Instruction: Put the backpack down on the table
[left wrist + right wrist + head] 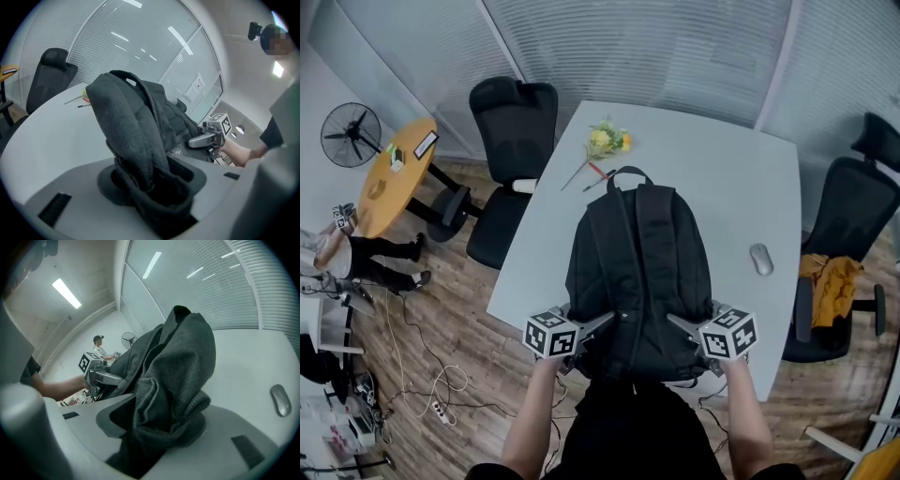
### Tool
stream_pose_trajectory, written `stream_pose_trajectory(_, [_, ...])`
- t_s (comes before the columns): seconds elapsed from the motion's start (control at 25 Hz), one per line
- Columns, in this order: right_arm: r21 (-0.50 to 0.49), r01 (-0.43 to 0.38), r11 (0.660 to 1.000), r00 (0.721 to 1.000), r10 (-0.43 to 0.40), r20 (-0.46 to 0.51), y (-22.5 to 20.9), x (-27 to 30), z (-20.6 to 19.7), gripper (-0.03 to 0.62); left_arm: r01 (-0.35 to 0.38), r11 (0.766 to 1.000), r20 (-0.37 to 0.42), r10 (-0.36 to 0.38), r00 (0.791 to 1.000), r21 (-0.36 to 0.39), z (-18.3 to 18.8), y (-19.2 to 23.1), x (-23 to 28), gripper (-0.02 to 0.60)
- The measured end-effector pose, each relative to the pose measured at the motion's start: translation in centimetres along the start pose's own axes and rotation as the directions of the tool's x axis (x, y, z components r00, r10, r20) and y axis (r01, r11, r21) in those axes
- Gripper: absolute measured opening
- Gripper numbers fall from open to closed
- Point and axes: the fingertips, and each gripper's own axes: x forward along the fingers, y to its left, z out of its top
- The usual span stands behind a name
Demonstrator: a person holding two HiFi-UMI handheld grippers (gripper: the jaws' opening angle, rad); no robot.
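**Two tongs clamped on backpack's near end, over desk**

Left tongs (602,323) are closed on a fold of black cloth at the lower-left corner of the backpack (637,267). Right tongs (678,323) are the same on the lower-right corner. Both gripper views show fabric bunched between the jaws. Grip is symmetrical, neither hand nearer.

Backpack sits straight ahead of the tongs. Its long axis runs away from the person, straps up, carry loop at the far end. It is over the near part of the desk (722,178). Can't tell if the held end rests on the top or hangs just off it.

Likely need: lower the held end level, both sides together, then let go.

Desk is white and smooth. Mouse (760,259) is to the right, well apart; flowers (607,141) are beyond the loop. Office room with wood floor, a black chair (514,122) on the left, another on the right, blinds and a fan (352,134).
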Motion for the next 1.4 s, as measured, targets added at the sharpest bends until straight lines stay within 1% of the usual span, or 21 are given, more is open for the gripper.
stream_pose_trajectory(0.24, [0.058,0.023,0.998,0.999,-0.022,-0.023,-1.3,1.6,-0.5,0.179,0.024,0.999,-0.038,-0.025,0.999,-0.025,-0.4,2.0,1.3,0.170])
stream_pose_trajectory(0.72, [0.143,0.070,0.987,0.997,-0.064,-0.045,-3.9,3.8,-0.5,0.190,0.045,0.996,-0.107,-0.053,0.993,-0.073,-0.2,5.2,3.4,0.172])
stream_pose_trajectory(1.04, [0.170,0.095,0.981,0.994,-0.086,-0.060,-5.5,4.3,-0.8,0.212,0.036,0.995,-0.099,-0.046,0.994,-0.092,-0.2,6.1,4.3,0.181])
stream_pose_trajectory(1.4, [0.187,0.133,0.973,0.989,-0.119,-0.084,-7.1,4.9,-0.7,0.255,0.004,0.995,-0.099,-0.014,0.995,-0.101,0.0,7.4,4.8,0.198])
